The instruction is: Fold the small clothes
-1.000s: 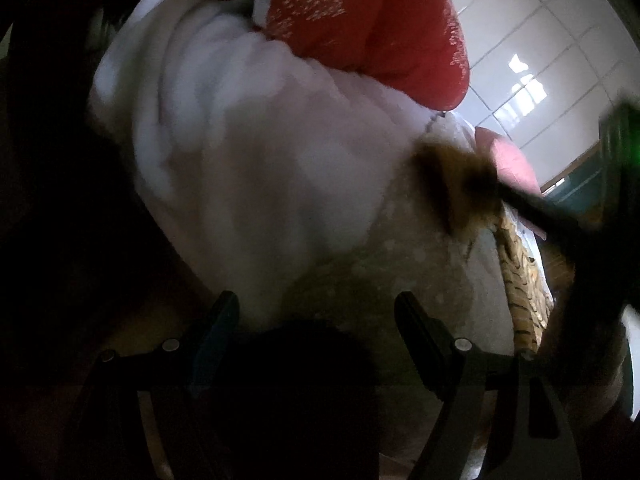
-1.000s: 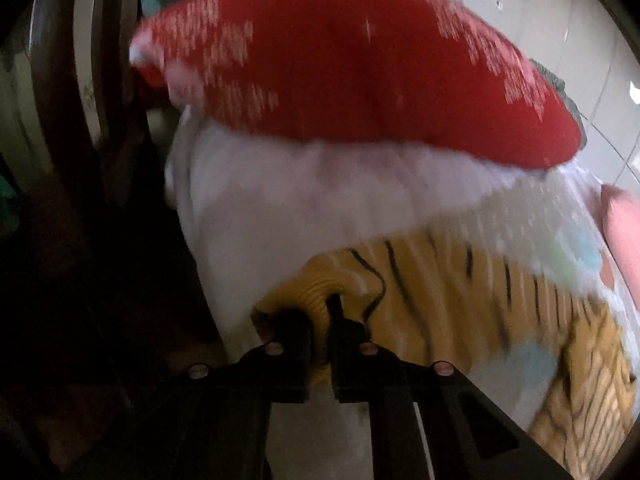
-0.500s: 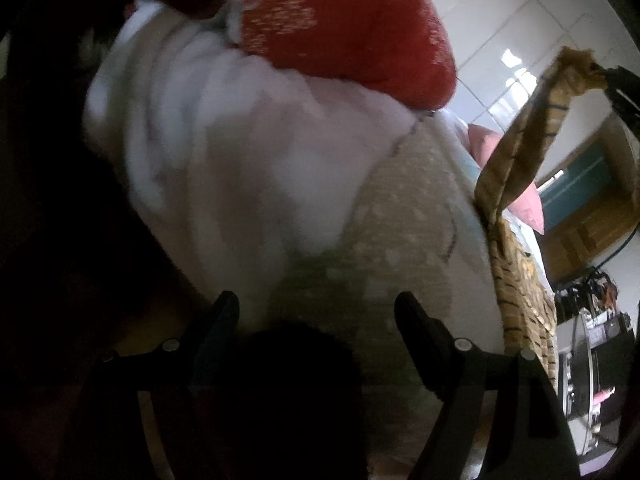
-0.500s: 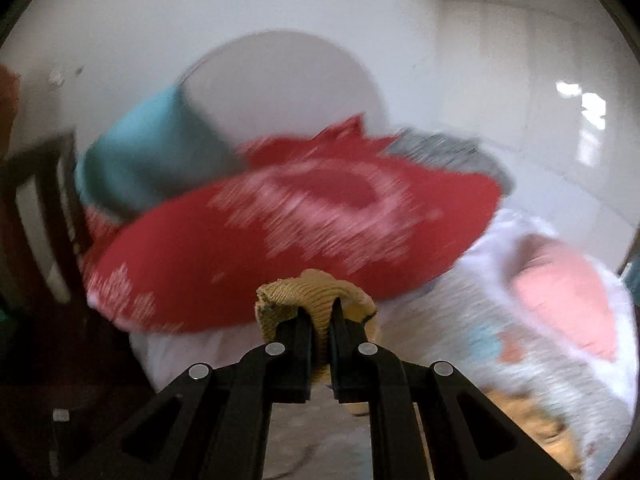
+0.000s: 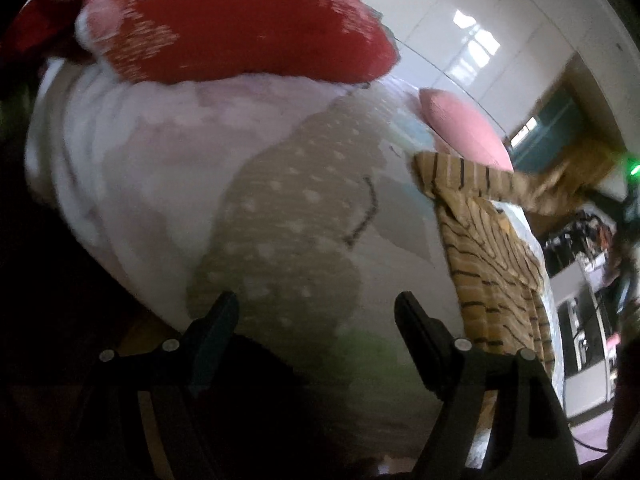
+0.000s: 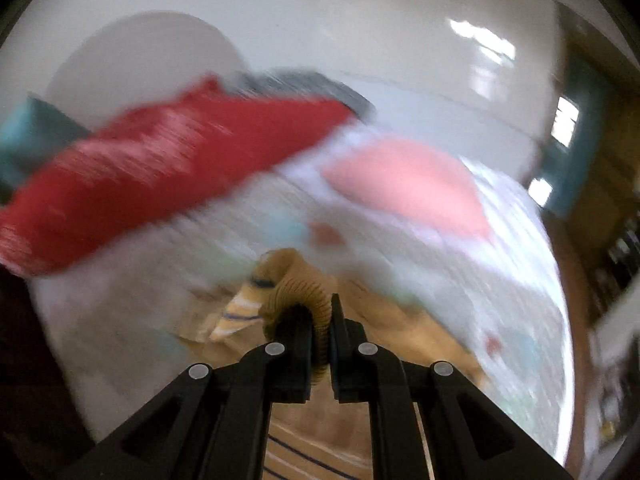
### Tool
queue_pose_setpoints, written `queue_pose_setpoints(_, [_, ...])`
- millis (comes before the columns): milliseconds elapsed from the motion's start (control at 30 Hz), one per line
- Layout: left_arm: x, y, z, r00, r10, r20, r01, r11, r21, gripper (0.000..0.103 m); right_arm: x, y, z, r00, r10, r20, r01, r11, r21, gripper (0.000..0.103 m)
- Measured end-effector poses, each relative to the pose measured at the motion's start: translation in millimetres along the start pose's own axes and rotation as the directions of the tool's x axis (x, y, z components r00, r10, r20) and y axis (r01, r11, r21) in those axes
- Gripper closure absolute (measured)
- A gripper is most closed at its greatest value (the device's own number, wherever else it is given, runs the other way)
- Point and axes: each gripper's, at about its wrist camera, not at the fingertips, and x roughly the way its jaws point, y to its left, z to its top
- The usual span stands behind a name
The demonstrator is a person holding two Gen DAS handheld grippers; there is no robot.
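Note:
A small tan garment with black tiger stripes [image 5: 492,264] lies along the right side of a white patterned blanket [image 5: 280,208]. One sleeve of it is stretched up to the right, toward a dark blurred shape by a green light. My right gripper [image 6: 320,320] is shut on a ribbed tan cuff of the tiger-striped garment [image 6: 296,284], lifted above the blanket. My left gripper [image 5: 316,312] is open, low over the blanket's brown spotted patch, with nothing between its fingers.
A red pillow with white snowflakes [image 5: 240,20] sits at the blanket's far edge, a pink cushion [image 5: 460,128] to its right. White floor tiles [image 5: 500,12] lie beyond. A teal cushion [image 6: 32,132] and grey cloth [image 6: 304,84] lie behind the red pillow. Dark furniture [image 5: 592,240] stands at right.
My right gripper has risen and swung right with the cuff, pulling the sleeve off the blanket. The left gripper drew back a little and stayed open.

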Motion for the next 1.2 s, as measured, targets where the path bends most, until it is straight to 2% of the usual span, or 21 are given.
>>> queue_pose_setpoints(67, [4, -15, 3, 1.0, -0.008, -0.009, 0.009, 0.999, 0.033, 0.024, 24, -34, -30, 0.989, -0.128, -0.077, 0.13, 0.991, 0.023, 0.095])
queue_pose_setpoints(133, [7, -35, 9, 1.0, -0.026, -0.014, 0.027, 0.997, 0.074, 0.024, 40, -61, -56, 0.951, -0.27, -0.148, 0.275, 0.961, 0.014, 0.09])
queue_pose_setpoints(167, [9, -44, 13, 0.999, -0.038, -0.014, 0.039, 0.995, 0.096, 0.024, 39, -69, -64, 0.941, -0.3, -0.155, 0.307, 0.951, 0.024, 0.089])
queue_pose_setpoints(233, [14, -67, 23, 0.997, -0.07, -0.02, 0.072, 0.987, 0.142, 0.023, 29, -86, -76, 0.955, -0.261, -0.145, 0.274, 0.958, 0.085, 0.078])
queue_pose_setpoints(267, [19, -78, 29, 0.995, -0.091, -0.028, 0.095, 0.983, 0.157, 0.021, 22, -92, -81, 0.965, -0.228, -0.129, 0.244, 0.961, 0.127, 0.062])
queue_pose_setpoints(300, [26, -91, 37, 0.991, -0.126, -0.044, 0.132, 0.977, 0.169, 0.021, 16, -96, -85, 0.971, -0.211, -0.111, 0.226, 0.962, 0.155, 0.052])
queue_pose_setpoints(333, [34, -102, 42, 0.986, -0.154, -0.06, 0.162, 0.971, 0.175, 0.02, 9, -98, -89, 0.978, -0.189, -0.087, 0.202, 0.962, 0.184, 0.049])
queue_pose_setpoints(433, [66, -139, 59, 0.963, -0.243, -0.116, 0.261, 0.948, 0.18, 0.02, 6, -93, -102, 0.992, -0.098, -0.076, 0.114, 0.963, 0.245, 0.048])
queue_pose_setpoints(533, [107, -174, 75, 0.938, -0.308, -0.162, 0.333, 0.929, 0.163, 0.02, 9, -89, -117, 0.997, -0.013, -0.077, 0.035, 0.954, 0.299, 0.048])
queue_pose_setpoints(600, [142, -195, 87, 0.909, -0.359, -0.213, 0.39, 0.912, 0.128, 0.02, 16, -82, -126, 0.996, 0.042, -0.08, -0.013, 0.942, 0.337, 0.048])
queue_pose_setpoints(700, [195, -218, 96, 0.887, -0.364, -0.285, 0.4, 0.913, 0.079, 0.02, 23, -81, -142, 0.99, 0.109, -0.084, -0.067, 0.917, 0.394, 0.047])
queue_pose_setpoints(800, [238, -220, 108, 0.892, -0.328, -0.309, 0.347, 0.938, 0.004, 0.02, 25, -86, -157, 0.987, 0.133, -0.09, -0.081, 0.896, 0.436, 0.047])
queue_pose_setpoints(833, [247, -217, 112, 0.887, -0.34, -0.312, 0.347, 0.937, -0.035, 0.02, 24, -89, -163, 0.986, 0.138, -0.089, -0.084, 0.889, 0.451, 0.047])
queue_pose_setpoints(900, [254, -209, 118, 0.882, -0.354, -0.312, 0.344, 0.935, -0.089, 0.042, 22, -94, -174, 0.986, 0.145, -0.081, -0.089, 0.87, 0.485, 0.043])
queue_pose_setpoints(933, [252, -208, 118, 0.886, -0.346, -0.309, 0.335, 0.938, -0.089, 0.068, 21, -96, -179, 0.987, 0.144, -0.078, -0.086, 0.863, 0.498, 0.043])
queue_pose_setpoints(967, [249, -205, 116, 0.892, -0.336, -0.304, 0.328, 0.941, -0.078, 0.081, 21, -97, -185, 0.987, 0.14, -0.075, -0.083, 0.855, 0.512, 0.043])
queue_pose_setpoints(1100, [229, -194, 91, 0.927, -0.259, -0.271, 0.277, 0.961, 0.027, 0.082, 19, -96, -204, 0.988, 0.141, -0.068, -0.083, 0.838, 0.539, 0.042])
queue_pose_setpoints(1200, [224, -183, 75, 0.934, -0.231, -0.272, 0.256, 0.965, 0.059, 0.082, 20, -93, -217, 0.989, 0.133, -0.072, -0.074, 0.839, 0.539, 0.042])
